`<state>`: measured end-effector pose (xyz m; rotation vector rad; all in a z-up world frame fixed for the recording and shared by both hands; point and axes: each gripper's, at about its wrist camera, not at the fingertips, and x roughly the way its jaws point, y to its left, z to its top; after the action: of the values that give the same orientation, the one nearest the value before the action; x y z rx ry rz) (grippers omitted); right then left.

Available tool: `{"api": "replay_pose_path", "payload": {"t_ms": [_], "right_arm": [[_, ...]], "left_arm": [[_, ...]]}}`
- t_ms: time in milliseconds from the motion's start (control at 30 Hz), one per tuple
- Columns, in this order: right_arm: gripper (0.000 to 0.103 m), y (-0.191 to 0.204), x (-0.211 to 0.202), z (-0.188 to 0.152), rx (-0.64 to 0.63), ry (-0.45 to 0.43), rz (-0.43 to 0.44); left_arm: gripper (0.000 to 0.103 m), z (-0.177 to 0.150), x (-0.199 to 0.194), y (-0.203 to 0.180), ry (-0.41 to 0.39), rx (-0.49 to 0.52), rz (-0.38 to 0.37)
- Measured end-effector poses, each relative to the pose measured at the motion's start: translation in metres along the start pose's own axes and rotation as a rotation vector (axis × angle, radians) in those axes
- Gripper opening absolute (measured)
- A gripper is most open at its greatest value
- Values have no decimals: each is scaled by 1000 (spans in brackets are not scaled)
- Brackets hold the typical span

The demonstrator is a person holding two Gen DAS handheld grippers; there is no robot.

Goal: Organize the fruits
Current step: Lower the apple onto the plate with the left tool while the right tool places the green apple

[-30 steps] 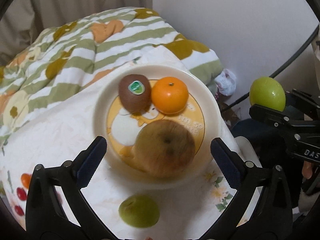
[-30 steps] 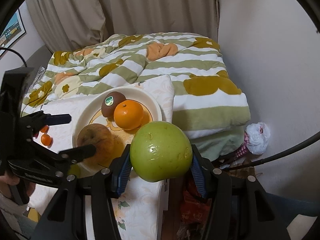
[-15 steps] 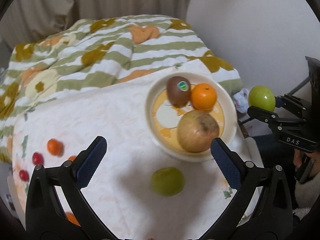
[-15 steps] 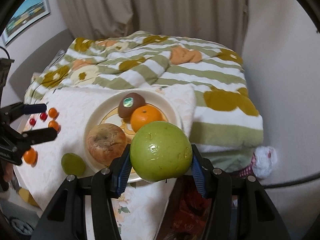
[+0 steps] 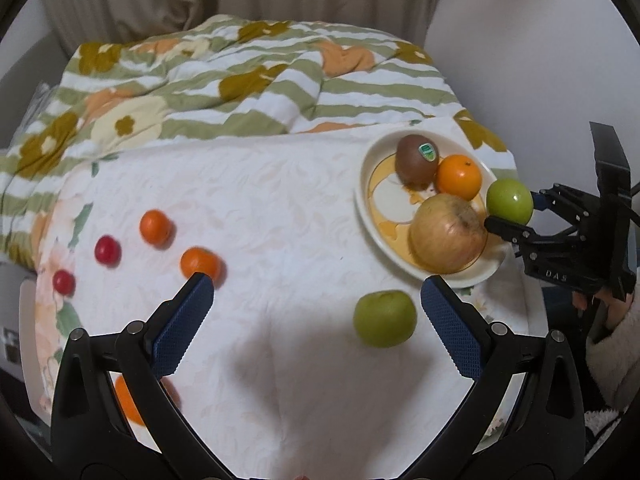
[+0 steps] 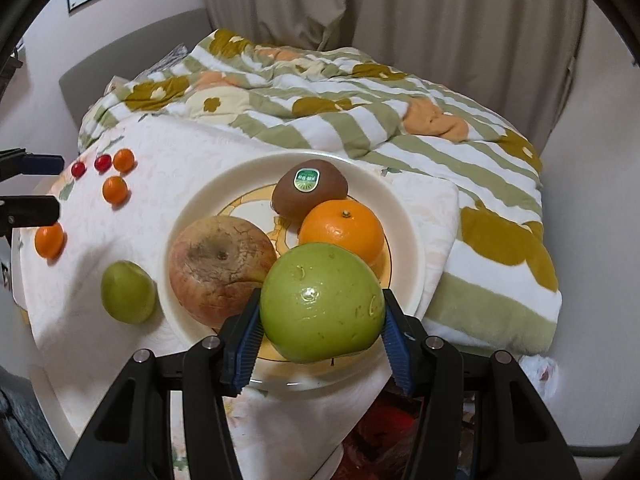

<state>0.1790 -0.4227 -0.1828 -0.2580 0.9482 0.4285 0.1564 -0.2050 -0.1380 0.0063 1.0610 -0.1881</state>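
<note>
A white floral cloth (image 5: 280,208) covers the table, with a striped duvet (image 5: 240,92) and curtains (image 6: 440,12) at 12 o'clock. Right gripper (image 6: 320,320) jaws clench a green apple (image 6: 322,304) over the plate's (image 6: 404,236) near rim. Left gripper (image 5: 316,320) jaws stand released above bare cloth; a loose green fruit (image 5: 385,318) lies at 3 o'clock of it.

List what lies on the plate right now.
On the plate: a kiwi, an orange and a brownish apple. The green apple held in the right tongs hides the plate's near part, so anything there is unseen.
</note>
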Motion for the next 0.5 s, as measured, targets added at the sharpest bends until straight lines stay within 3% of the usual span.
{"api": "replay_pose_path", "payload": {"t_ms": [367, 500], "right_arm": [[53, -1, 10, -5, -78, 12, 7], [77, -4, 5, -3, -73, -13, -3]], "left_arm": [[103, -17, 0, 1, 20, -20, 23], [103, -19, -2, 1, 12, -23, 17]]}}
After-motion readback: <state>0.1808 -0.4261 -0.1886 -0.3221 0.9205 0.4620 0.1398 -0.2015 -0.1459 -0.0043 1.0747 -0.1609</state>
